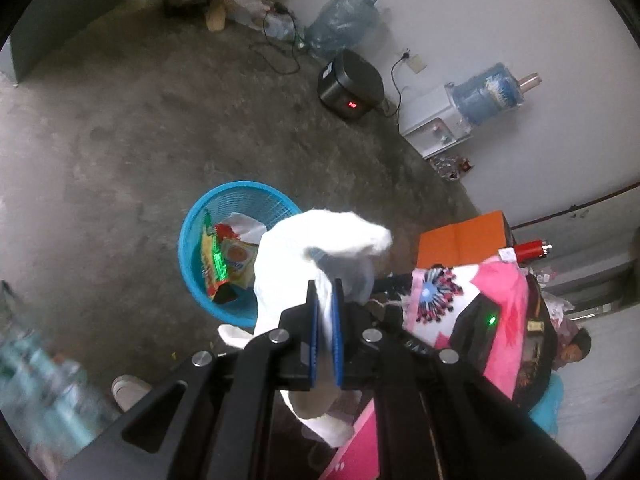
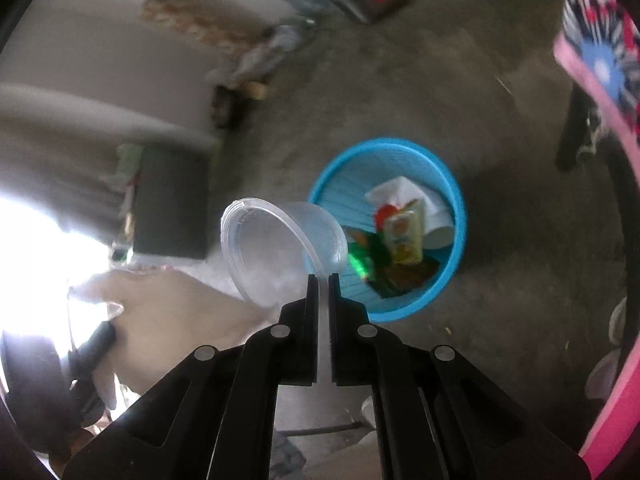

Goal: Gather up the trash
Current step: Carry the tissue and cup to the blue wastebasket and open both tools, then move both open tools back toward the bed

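Note:
A blue plastic basket (image 1: 192,236) stands on the concrete floor and holds snack wrappers (image 1: 224,264) and white paper. My left gripper (image 1: 326,286) is shut on a crumpled white tissue (image 1: 312,248), held in the air just right of the basket and covering part of its rim. In the right wrist view the same basket (image 2: 456,208) lies ahead, with wrappers (image 2: 404,236) and a white cup inside. My right gripper (image 2: 323,278) is shut on the wall of a clear plastic cup (image 2: 276,252), tilted on its side just left of the basket's rim.
A black cooker (image 1: 352,84) with a red light, a water dispenser (image 1: 448,120) and water jugs (image 1: 344,24) stand by the far wall. An orange box (image 1: 460,244) and a pink patterned cloth (image 1: 480,296) lie to the right. A shoe (image 1: 128,392) is at lower left.

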`<action>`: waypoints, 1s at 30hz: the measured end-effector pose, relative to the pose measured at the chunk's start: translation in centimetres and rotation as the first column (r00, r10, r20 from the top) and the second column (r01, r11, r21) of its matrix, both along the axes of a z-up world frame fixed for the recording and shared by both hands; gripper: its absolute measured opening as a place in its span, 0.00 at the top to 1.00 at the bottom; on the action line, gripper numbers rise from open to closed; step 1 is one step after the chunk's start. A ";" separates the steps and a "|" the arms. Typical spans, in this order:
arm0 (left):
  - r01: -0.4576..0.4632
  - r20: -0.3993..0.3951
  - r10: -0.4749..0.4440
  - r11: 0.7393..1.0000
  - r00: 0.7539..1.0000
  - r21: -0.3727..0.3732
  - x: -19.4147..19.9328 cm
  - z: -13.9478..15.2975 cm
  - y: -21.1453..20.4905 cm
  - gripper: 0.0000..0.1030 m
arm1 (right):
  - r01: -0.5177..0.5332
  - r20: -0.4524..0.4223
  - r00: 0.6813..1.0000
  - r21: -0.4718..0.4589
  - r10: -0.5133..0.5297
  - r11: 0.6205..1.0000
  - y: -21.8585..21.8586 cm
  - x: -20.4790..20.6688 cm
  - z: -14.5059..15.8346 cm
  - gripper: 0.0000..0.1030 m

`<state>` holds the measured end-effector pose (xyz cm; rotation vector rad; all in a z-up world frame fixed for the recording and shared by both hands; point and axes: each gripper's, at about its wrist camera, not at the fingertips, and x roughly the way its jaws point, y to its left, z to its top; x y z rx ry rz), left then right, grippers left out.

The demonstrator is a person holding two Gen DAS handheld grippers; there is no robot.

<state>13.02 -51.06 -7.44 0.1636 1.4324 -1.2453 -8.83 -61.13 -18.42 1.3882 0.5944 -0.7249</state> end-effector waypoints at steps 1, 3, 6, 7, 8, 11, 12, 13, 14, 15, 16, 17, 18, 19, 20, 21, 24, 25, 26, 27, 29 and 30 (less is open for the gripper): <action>0.005 -0.001 -0.005 1.000 1.000 0.007 0.3 -0.5 -0.8 0.93 | 0.013 0.007 1.000 0.010 -0.014 1.000 -0.5 -0.1 -0.6 0.93; 0.027 0.033 -0.029 0.998 0.999 0.052 -0.2 -2.2 -2.9 0.89 | 0.033 0.021 0.999 0.032 -0.034 0.999 -1.5 -0.1 -2.4 0.79; 0.033 0.093 -0.040 0.996 0.995 0.078 -0.8 -4.1 -4.4 0.56 | 0.043 -0.037 0.999 0.094 -0.040 0.995 -2.3 0.0 -6.1 0.54; 0.014 0.087 -0.021 0.997 0.996 0.081 -0.7 -4.5 -4.3 0.53 | 0.051 -0.056 0.997 0.108 -0.045 0.993 -2.2 -0.2 -6.6 0.54; -0.002 0.074 -0.004 0.997 0.997 0.083 -0.5 -4.8 -4.1 0.53 | 0.060 -0.059 0.997 0.126 -0.053 0.990 -2.0 -0.6 -7.1 0.54; -0.027 0.055 0.023 0.997 0.998 0.072 0.1 -4.5 -3.2 0.52 | 0.081 -0.041 0.996 0.132 -0.077 0.988 -1.1 -1.8 -6.7 0.52; -0.034 0.070 0.030 0.998 0.997 0.062 0.3 -3.9 -2.8 0.52 | 0.084 -0.040 0.996 0.125 -0.079 0.989 -0.9 -2.1 -6.4 0.49; -0.044 0.085 0.039 0.998 0.996 0.051 0.5 -3.2 -2.4 0.52 | 0.086 -0.038 0.996 0.115 -0.082 0.990 -0.6 -2.4 -6.0 0.48; -0.054 0.092 0.050 0.998 0.995 0.037 0.6 -2.4 -1.9 0.52 | 0.087 -0.034 0.996 0.108 -0.084 0.990 -0.4 -2.6 -5.5 0.48; -0.061 0.093 0.059 0.998 0.994 0.024 0.6 -1.6 -1.6 0.52 | 0.090 -0.029 0.996 0.102 -0.087 0.991 -0.1 -2.8 -5.0 0.48; -0.069 0.098 0.068 0.998 0.993 0.003 0.7 -0.4 -1.1 0.51 | 0.091 -0.025 0.996 0.097 -0.089 0.991 0.0 -2.8 -4.8 0.48; -0.072 0.104 0.073 0.997 0.992 -0.014 0.7 0.6 -0.5 0.50 | 0.089 -0.019 0.996 0.087 -0.088 0.992 -0.1 -2.7 -4.5 0.48; -0.076 0.109 0.079 0.997 0.991 -0.030 0.6 1.5 -0.2 0.50 | 0.086 -0.017 0.996 0.074 -0.084 0.994 -0.1 -2.5 -4.1 0.47; -0.083 0.116 0.089 0.995 0.989 -0.059 0.5 2.9 0.8 0.46 | 0.076 -0.016 0.997 0.050 -0.076 0.996 0.2 -2.1 -3.2 0.46; -0.090 0.122 0.099 0.993 0.988 -0.079 0.4 3.9 1.5 0.43 | 0.066 -0.012 0.998 0.028 -0.065 0.997 0.4 -1.8 -2.6 0.44; -0.098 0.130 0.110 0.990 0.985 -0.098 0.3 5.0 2.4 0.41 | 0.047 -0.007 0.999 -0.005 -0.047 0.999 0.6 -1.0 -1.4 0.42; -0.119 0.169 0.145 0.980 0.975 -0.158 -0.3 8.9 5.9 0.34 | -0.006 0.014 1.000 -0.096 0.007 0.995 2.0 0.9 2.4 0.36; -0.123 0.178 0.153 0.978 0.972 -0.170 -0.5 9.8 6.7 0.32 | -0.022 0.023 0.999 -0.120 0.025 0.993 2.4 1.5 3.3 0.35; -0.126 0.198 0.162 0.974 0.967 -0.186 -0.8 11.2 8.4 0.30 | -0.048 0.036 0.998 -0.150 0.053 0.987 3.1 2.2 4.7 0.33; -0.127 0.214 0.170 0.971 0.962 -0.202 -1.1 12.4 9.8 0.29 | -0.074 0.044 0.996 -0.178 0.083 0.981 3.9 2.9 6.1 0.32; -0.133 0.255 0.190 0.965 0.948 -0.227 -1.7 14.4 12.4 0.25 | -0.135 0.052 0.987 -0.231 0.151 0.964 5.5 4.3 8.5 0.29; -0.134 0.286 0.202 0.961 0.937 -0.241 -2.1 15.5 14.1 0.24 | -0.177 0.059 0.978 -0.263 0.199 0.948 6.5 5.3 9.9 0.26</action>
